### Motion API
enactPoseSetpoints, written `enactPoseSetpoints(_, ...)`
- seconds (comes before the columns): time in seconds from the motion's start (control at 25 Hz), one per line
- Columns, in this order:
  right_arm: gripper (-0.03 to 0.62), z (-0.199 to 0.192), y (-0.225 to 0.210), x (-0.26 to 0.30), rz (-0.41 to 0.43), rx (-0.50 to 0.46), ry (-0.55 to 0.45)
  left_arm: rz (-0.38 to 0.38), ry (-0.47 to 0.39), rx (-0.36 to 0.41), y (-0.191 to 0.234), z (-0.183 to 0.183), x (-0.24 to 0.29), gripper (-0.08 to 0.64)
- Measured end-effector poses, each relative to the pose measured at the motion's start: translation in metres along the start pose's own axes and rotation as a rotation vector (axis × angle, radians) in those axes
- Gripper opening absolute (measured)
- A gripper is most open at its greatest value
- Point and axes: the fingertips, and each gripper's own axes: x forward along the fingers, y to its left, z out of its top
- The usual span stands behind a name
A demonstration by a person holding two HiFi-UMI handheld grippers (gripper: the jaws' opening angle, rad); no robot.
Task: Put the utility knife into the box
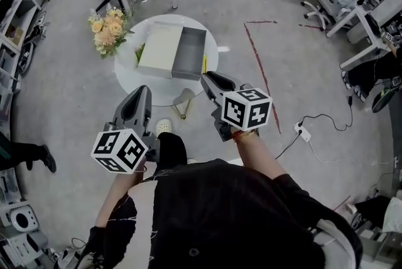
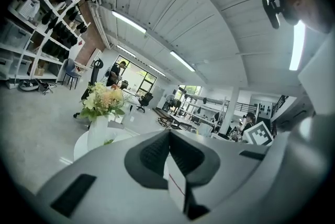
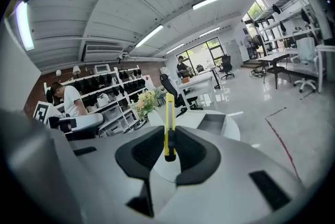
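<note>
A yellow utility knife [image 3: 169,118] stands upright between the jaws of my right gripper [image 3: 169,135], which is shut on it. In the head view the knife [image 1: 205,64] pokes out past the right gripper [image 1: 211,82] at the near right edge of the round white table [image 1: 157,90]. On the table, an open grey box [image 1: 192,51] lies with its white lid [image 1: 159,48] folded out to the left; the box [image 3: 214,122] also shows ahead in the right gripper view. My left gripper [image 1: 142,95] hovers in front of the table, its jaws [image 2: 169,133] shut with nothing held.
A vase of flowers [image 1: 109,27] stands at the table's left edge, close to the left gripper's line [image 2: 102,100]. Red tape [image 1: 256,57] marks the floor to the right. A power strip and cable [image 1: 300,129] lie further right. Desks and office chairs ring the room.
</note>
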Motion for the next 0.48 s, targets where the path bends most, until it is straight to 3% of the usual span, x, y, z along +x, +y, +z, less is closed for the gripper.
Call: enactPoseSetpoints(0.48, 0.069, 0.019, -0.024, 0.086, -0.045, 0.184, 0.014, 0.013, -0.005, 0.009, 0.074, 0.045, 0.042, 0.011)
